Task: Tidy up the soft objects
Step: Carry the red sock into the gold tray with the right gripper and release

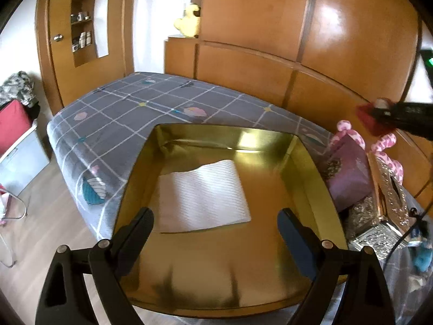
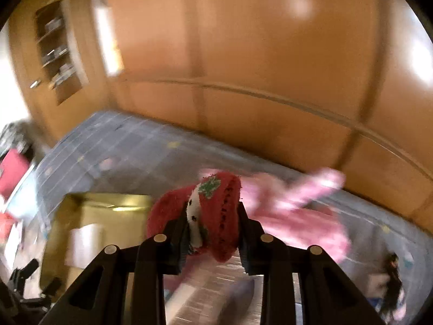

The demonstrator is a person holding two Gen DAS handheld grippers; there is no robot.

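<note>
A gold box (image 1: 224, 128) sits on the grey checked bed (image 1: 121, 103), and a folded white cloth (image 1: 203, 195) lies inside it. My left gripper (image 1: 216, 224) hovers over the box's near end, open, with nothing between its fingers. In the right wrist view my right gripper (image 2: 213, 208) is shut on a fuzzy red sock (image 2: 167, 216) with a green clover and a white patch. It is held up in the air to the right of the gold box (image 2: 81, 203). From the left wrist view the right gripper (image 1: 379, 111) and the red sock (image 1: 368, 119) show at the far right, above the bed.
A pink spotted plush (image 1: 349, 135) lies on a purple cushion (image 1: 349, 170) right of the box, beside a silver ornate tissue box (image 1: 389, 197). Wooden wardrobe panels stand behind the bed, with a yellow plush (image 1: 189, 21) on a ledge. A red bag (image 1: 13, 124) stands on the floor at left.
</note>
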